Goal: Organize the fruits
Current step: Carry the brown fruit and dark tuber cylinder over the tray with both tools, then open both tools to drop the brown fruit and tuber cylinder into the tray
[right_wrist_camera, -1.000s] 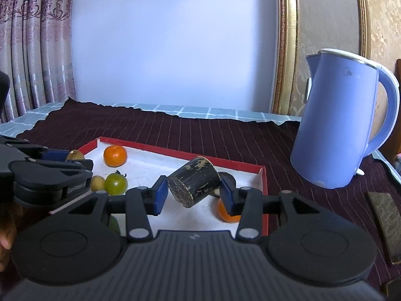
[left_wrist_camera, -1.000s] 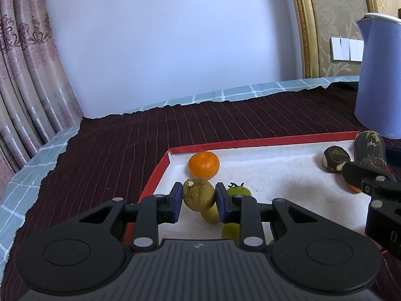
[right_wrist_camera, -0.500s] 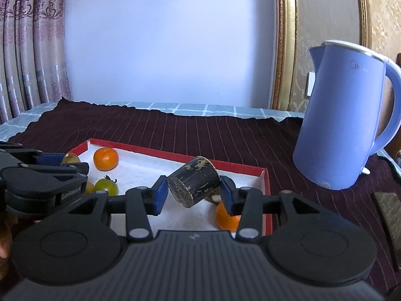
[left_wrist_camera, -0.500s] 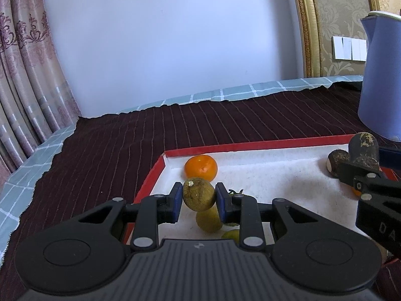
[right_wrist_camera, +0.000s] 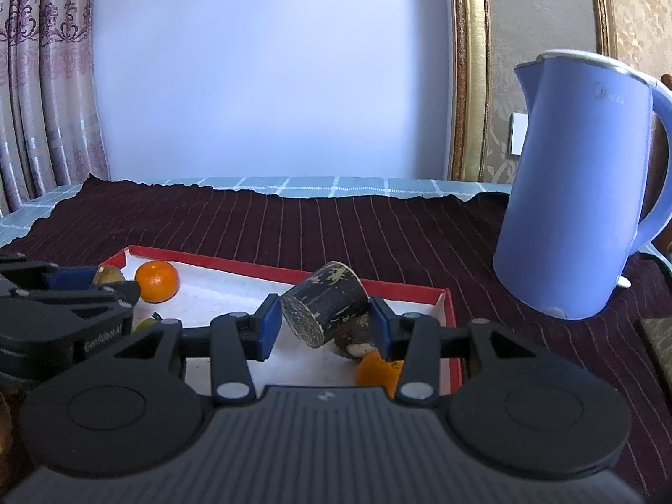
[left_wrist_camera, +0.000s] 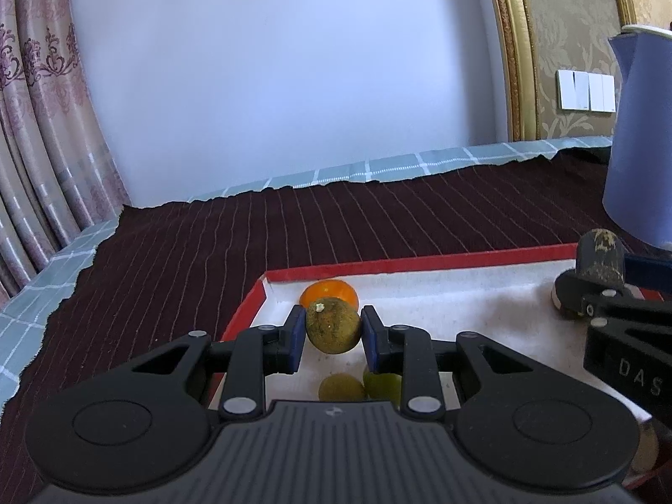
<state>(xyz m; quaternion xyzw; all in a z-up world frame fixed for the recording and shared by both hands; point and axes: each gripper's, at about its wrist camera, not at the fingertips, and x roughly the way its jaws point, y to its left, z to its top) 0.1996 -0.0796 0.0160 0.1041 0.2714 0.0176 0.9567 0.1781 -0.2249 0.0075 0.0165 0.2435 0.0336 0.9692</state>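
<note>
Now I'm edging my right hand-held gripper (right_wrist_camera: 323, 327), clamped on the dark stick (right_wrist_camera: 325, 308), lower over the tray (right_wrist_camera: 449, 327); left hand-held gripper (left_wrist_camera: 332, 332) gripping a brownish fruit (left_wrist_camera: 332, 327)

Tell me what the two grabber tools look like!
Both are matte black plastic. The left gripper and right gripper each have two angular fingers tipped with blue pads, silver rivets, round discs either side and a ribbed grey body. White lettering marks their sides.

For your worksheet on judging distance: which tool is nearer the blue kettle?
Right. The right tool, shut on a dark cylinder piece, is at the tray end beside the kettle; the left tool, shut on a brownish-green fruit, is at the far end.
</note>
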